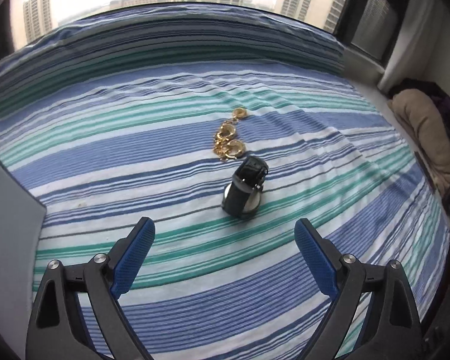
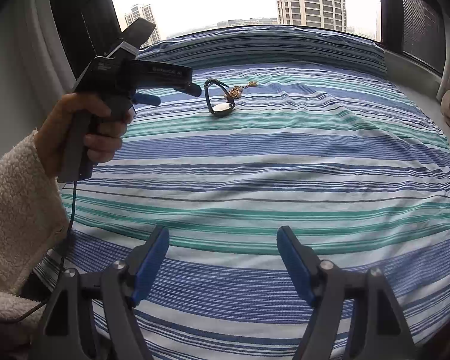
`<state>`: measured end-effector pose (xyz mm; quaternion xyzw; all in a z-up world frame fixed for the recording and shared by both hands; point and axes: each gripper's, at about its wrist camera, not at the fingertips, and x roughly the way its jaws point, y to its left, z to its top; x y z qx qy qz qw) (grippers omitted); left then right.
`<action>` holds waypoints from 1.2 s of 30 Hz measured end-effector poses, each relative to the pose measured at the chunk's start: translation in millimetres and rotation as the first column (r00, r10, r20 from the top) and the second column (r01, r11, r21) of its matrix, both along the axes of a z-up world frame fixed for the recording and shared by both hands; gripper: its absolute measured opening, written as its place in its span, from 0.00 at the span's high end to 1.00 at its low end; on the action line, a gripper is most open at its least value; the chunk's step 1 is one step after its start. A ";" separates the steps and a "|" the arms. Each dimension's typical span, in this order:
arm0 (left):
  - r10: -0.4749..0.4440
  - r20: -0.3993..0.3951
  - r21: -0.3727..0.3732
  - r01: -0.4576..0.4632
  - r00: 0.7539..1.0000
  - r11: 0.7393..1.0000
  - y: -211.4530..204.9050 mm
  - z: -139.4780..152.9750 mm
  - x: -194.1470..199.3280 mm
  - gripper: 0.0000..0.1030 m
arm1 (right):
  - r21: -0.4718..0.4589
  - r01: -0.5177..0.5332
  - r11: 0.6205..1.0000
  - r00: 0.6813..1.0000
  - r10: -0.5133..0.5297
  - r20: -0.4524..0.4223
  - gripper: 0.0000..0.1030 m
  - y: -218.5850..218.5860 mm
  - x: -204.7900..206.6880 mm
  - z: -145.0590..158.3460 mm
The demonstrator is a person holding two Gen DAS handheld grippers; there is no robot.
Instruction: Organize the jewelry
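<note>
Both blue-padded tongs, left [image 1: 225,237] and right [image 2: 223,240], gape wide and empty above a black-strapped wristwatch [image 1: 244,189] and gold chain jewelry [image 1: 228,138] on the striped bed [image 1: 135,165].

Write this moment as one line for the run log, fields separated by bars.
left gripper: open, empty, aimed at watch | right gripper: open, empty | gold chain: beyond watch, on striped sheet

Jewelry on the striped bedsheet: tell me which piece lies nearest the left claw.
The black-strapped wristwatch. It lies just ahead of the open left claw, while the gold chain with its rings sits farther off, beyond the watch.
</note>
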<state>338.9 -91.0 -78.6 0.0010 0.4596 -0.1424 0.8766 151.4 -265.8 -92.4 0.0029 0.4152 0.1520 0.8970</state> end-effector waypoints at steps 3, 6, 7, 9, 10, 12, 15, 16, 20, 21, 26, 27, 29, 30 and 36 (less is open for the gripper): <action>-0.033 0.056 0.077 0.029 0.998 0.997 -22.7 -5.9 20.8 0.08 | -0.001 0.008 1.000 1.000 -0.008 -0.009 0.26 -2.5 -2.3 -1.2; -0.070 0.084 0.073 0.064 0.994 0.995 -28.9 -11.0 28.9 0.15 | -0.002 0.011 1.000 1.000 -0.011 -0.008 0.26 -4.5 -5.6 -0.6; -0.097 0.075 0.053 0.094 0.992 0.994 -29.8 -13.0 29.4 0.37 | -0.003 0.011 1.000 1.000 -0.011 -0.010 0.26 -5.3 -6.1 -1.2; -0.124 0.015 0.001 0.124 0.992 0.992 -26.6 -18.7 28.6 0.82 | -0.004 0.016 1.000 1.000 -0.016 -0.019 0.26 -6.7 -5.1 -3.4; -0.099 0.008 -0.023 0.099 0.995 0.995 -22.1 -19.1 25.9 0.83 | -0.003 0.019 1.000 1.000 -0.019 -0.024 0.26 -7.4 -4.4 -4.0; -0.049 -0.003 -0.042 0.049 0.999 0.998 -11.9 -17.3 17.2 0.83 | 0.003 0.024 1.000 0.999 -0.024 -0.029 0.26 -9.3 -3.7 -3.8; 0.001 -0.008 -0.072 -0.002 1.000 0.997 9.7 -8.6 -8.1 0.83 | 0.010 0.028 1.000 0.999 -0.028 -0.016 0.26 -10.4 -3.5 0.5; 0.012 -0.007 -0.070 -0.013 1.000 0.997 17.2 -4.1 -19.7 0.83 | 0.010 0.029 1.000 1.000 -0.028 -0.013 0.26 -10.3 -3.7 1.7; 0.048 -0.009 -0.058 -0.048 0.999 0.997 46.2 12.2 -68.7 0.83 | 0.013 0.025 1.000 1.000 -0.025 -0.005 0.26 -8.4 -3.9 4.6; 0.060 -0.015 -0.052 -0.061 0.998 0.997 53.3 14.2 -80.4 0.83 | 0.013 0.022 1.000 1.000 -0.022 -0.005 0.26 -7.5 -3.5 4.4; 0.141 -0.038 -0.033 -0.143 0.989 0.989 85.7 8.4 -125.8 0.83 | 0.017 0.004 1.000 1.000 -0.004 -0.015 0.26 0.3 -5.6 3.0; 0.156 -0.038 -0.025 -0.157 0.987 0.987 88.9 4.4 -129.4 0.83 | 0.016 -0.001 1.000 1.000 0.002 -0.016 0.26 2.4 -6.0 3.1; 0.172 -0.041 -0.010 -0.172 0.984 0.985 92.2 -4.4 -132.7 0.83 | 0.013 -0.014 1.000 1.000 0.014 -0.024 0.26 6.9 -5.4 3.6; 0.183 -0.050 -0.011 -0.183 0.982 0.983 92.6 -8.8 -132.3 0.82 | 0.015 -0.023 1.000 0.999 0.024 -0.029 0.26 8.7 -4.2 4.5; 0.211 -0.030 -0.051 -0.212 0.977 0.976 99.0 -8.9 -142.5 0.28 | 0.033 -0.060 0.998 0.995 0.063 -0.084 0.26 1.6 25.5 30.1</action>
